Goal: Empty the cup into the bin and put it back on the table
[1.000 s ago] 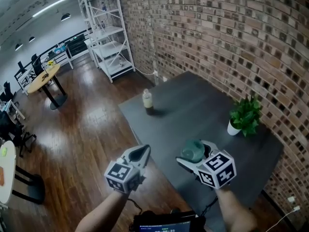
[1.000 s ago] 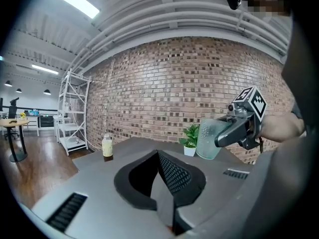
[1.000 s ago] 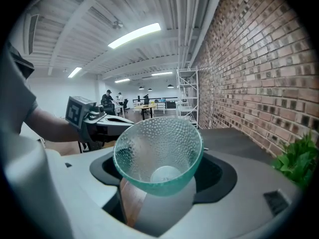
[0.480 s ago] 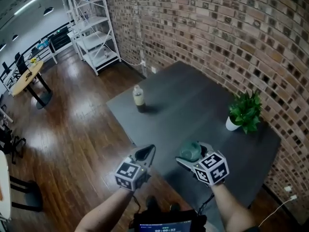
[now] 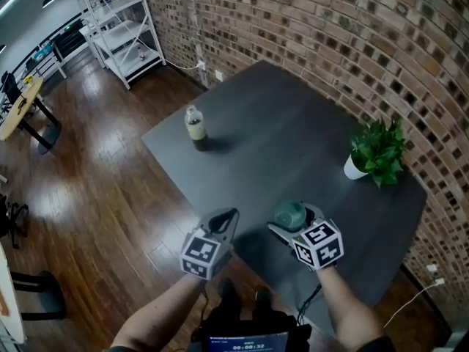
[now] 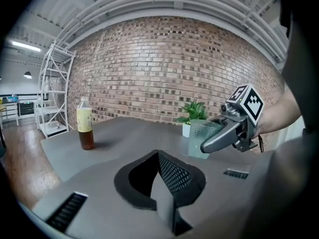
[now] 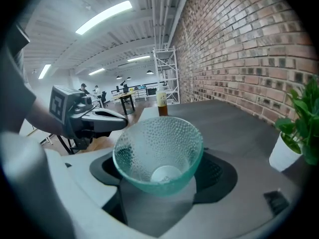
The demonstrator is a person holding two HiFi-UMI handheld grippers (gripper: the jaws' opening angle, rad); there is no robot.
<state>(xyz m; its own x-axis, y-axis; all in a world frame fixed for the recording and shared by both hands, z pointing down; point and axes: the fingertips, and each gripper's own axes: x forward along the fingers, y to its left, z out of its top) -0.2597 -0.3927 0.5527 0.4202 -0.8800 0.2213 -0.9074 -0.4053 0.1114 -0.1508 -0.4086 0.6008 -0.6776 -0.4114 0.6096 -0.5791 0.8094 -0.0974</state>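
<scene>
The right gripper [image 5: 293, 222] is clamping its wide-spread jaws on a cup [image 7: 158, 156] and holding it upright over the near part of the dark tabletop [image 5: 278, 138]. Whether the cup's base is touching the tabletop is not showing. The cup is looking pale green and see-through, dimpled all over, narrowing from a wide rim to a small pale base. The left gripper [image 5: 222, 224] is hovering just left of it, jaws together on nothing. A bottle [image 5: 194, 127] is standing far left and a potted plant [image 5: 375, 156] far right.
</scene>
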